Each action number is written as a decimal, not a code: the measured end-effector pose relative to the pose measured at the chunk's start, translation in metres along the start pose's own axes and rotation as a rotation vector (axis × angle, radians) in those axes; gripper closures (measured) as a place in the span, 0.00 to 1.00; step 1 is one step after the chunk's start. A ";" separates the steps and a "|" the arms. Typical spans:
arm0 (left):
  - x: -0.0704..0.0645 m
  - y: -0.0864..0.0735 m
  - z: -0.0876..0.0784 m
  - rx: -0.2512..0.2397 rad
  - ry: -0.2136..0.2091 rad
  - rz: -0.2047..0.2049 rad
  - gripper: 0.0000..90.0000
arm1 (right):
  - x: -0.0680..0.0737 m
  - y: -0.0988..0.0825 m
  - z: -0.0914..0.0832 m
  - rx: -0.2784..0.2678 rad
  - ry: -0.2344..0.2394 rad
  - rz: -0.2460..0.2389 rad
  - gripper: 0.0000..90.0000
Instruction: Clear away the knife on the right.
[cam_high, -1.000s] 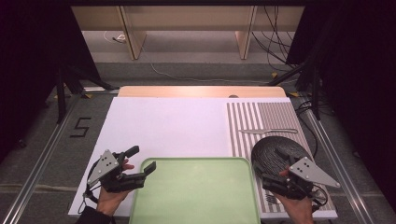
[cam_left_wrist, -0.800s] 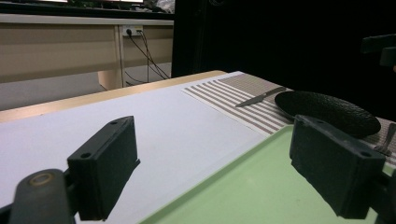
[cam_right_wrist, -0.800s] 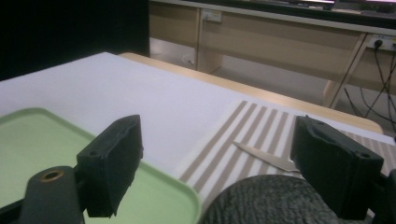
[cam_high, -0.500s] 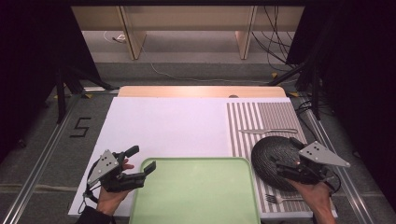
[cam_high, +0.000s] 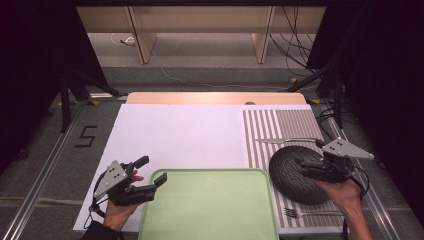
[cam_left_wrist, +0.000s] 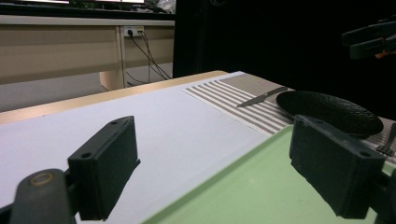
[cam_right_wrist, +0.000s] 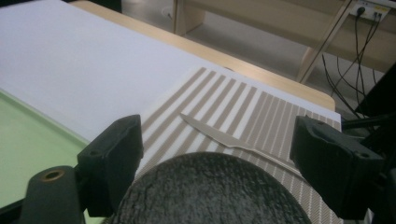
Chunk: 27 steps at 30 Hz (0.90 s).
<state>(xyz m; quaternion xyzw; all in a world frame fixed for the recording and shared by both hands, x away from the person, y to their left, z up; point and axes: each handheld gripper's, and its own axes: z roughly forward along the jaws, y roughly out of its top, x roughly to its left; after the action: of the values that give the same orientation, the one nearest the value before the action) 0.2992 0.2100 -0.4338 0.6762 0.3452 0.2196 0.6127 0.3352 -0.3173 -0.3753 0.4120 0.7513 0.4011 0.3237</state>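
A white table (cam_high: 175, 135) stands in a dark room, with a striped placemat (cam_high: 290, 125) covering its right end and a green tray (cam_high: 210, 210) at the near edge. The black plate (cam_high: 292, 175) lies on the placemat near the table's right near corner, directly under the right gripper (cam_high: 312, 170), whose jaws are spread wide over the plate's right side, probably just above it, not touching. The left gripper (cam_high: 150, 175), also spread, hovers at the tray's left far corner, well apart from the plate.
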 end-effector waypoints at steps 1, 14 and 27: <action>0.001 0.000 0.000 -0.001 -0.001 -0.006 0.17 | -0.002 0.001 0.001 0.012 -0.002 -0.005 0.20; 0.001 0.000 0.001 0.000 0.004 -0.009 0.17 | -0.025 0.012 0.022 0.138 -0.061 -0.090 0.20; 0.001 -0.001 0.002 0.004 0.003 -0.009 0.17 | -0.047 0.017 0.048 0.236 -0.066 -0.107 0.21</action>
<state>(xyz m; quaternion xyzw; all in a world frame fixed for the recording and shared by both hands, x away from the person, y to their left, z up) 0.3008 0.2096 -0.4347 0.6754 0.3498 0.2171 0.6119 0.4018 -0.3367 -0.3759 0.4195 0.8031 0.2784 0.3185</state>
